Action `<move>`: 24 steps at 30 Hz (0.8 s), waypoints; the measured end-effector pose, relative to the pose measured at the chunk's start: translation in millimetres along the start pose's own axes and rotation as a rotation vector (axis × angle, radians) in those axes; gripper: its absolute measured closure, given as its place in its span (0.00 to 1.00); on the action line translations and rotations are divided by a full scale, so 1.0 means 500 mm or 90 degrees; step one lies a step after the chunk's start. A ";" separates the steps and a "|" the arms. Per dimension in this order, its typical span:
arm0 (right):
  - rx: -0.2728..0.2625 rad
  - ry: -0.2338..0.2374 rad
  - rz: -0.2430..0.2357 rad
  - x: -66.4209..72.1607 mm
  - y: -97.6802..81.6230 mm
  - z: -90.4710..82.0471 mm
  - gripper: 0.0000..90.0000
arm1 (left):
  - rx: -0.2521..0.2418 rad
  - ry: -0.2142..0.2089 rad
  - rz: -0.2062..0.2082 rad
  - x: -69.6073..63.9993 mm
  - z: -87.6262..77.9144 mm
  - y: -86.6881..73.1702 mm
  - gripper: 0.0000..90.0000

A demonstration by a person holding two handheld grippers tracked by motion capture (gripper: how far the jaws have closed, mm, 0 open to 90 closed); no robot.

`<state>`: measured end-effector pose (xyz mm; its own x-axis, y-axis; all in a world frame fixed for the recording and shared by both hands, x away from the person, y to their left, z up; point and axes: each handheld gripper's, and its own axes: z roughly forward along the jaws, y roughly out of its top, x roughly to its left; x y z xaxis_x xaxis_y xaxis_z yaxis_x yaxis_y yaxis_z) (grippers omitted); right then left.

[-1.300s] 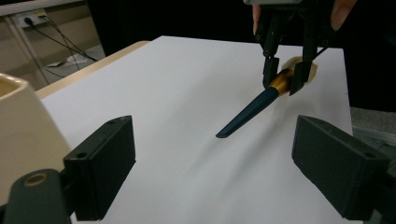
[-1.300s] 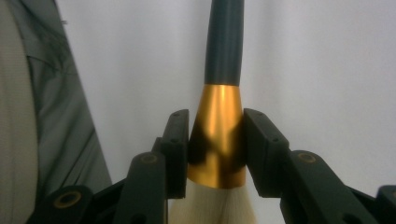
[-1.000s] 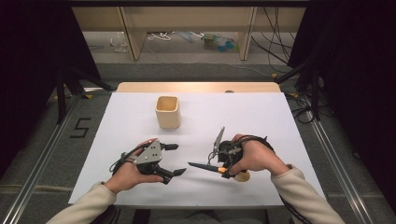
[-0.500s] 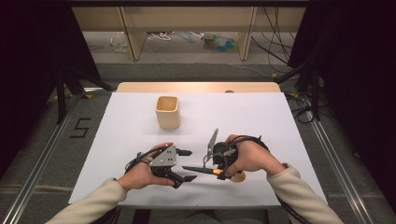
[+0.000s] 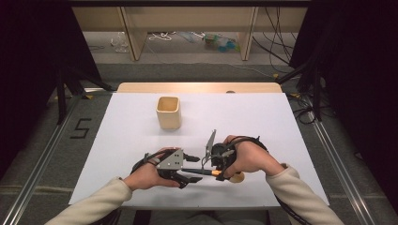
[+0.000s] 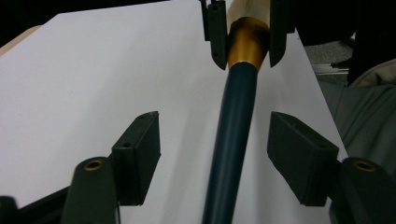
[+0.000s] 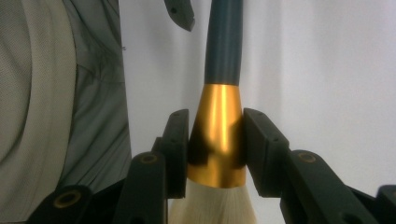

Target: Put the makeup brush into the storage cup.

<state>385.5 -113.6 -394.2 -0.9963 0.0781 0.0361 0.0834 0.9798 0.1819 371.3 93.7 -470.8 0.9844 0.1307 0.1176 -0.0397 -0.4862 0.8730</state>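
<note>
Low in the centre of the high view, the right gripper (image 5: 217,171) clamps the gold collar of a brush (image 7: 223,60). The left gripper (image 6: 212,135), its jaws just closing, straddles the dark handle without touching it, above the white table (image 5: 281,122).

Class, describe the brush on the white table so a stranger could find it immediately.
On the white table, look near the front edge, between the person's two hands. The brush has a dark blue handle, gold collar and pale bristles, unlike the cream cup standing farther back.
</note>
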 end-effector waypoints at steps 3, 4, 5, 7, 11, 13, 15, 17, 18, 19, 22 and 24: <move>-0.007 0.011 0.009 0.003 0.003 0.001 0.71 | -0.002 -0.007 0.003 0.000 0.001 0.000 0.45; -0.007 0.011 0.008 0.004 0.004 0.001 0.71 | -0.003 -0.009 0.004 0.000 0.001 0.000 0.46; -0.001 0.003 -0.002 0.002 0.004 0.000 0.71 | -0.004 -0.010 0.004 0.000 0.001 0.000 0.47; -0.008 0.011 0.006 0.004 0.007 0.001 0.71 | -0.004 -0.012 0.004 0.000 0.002 0.000 0.49; -0.004 0.011 0.004 0.004 0.009 0.003 0.71 | -0.004 -0.017 0.003 -0.001 0.003 0.000 0.55; 0.004 0.001 -0.013 0.001 0.010 0.004 0.71 | -0.003 -0.021 0.006 -0.001 0.005 0.000 0.58; -0.005 0.009 0.005 0.005 0.012 0.004 0.71 | 0.000 -0.024 0.007 -0.002 0.006 0.000 0.60; -0.005 0.010 0.005 0.005 0.012 0.002 0.71 | 0.003 -0.026 0.013 -0.002 0.008 0.000 0.63; -0.006 0.010 0.007 0.005 0.013 0.001 0.71 | 0.003 -0.027 0.013 -0.002 0.009 0.000 0.63; -0.005 0.010 0.006 0.005 0.013 0.001 0.71 | 0.006 -0.030 0.016 -0.003 0.009 0.000 0.64; -0.005 0.008 0.005 0.005 0.013 0.003 0.71 | 0.011 -0.032 0.024 -0.004 0.012 0.001 0.67; -0.006 0.009 0.004 0.006 0.013 0.003 0.71 | 0.016 -0.034 0.029 -0.005 0.014 0.001 0.69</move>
<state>383.2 -106.6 -394.3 -0.9953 0.0823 0.0505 0.0905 0.9776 0.1902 370.1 87.2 -473.7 0.9894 0.0622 0.1311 -0.0811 -0.5119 0.8552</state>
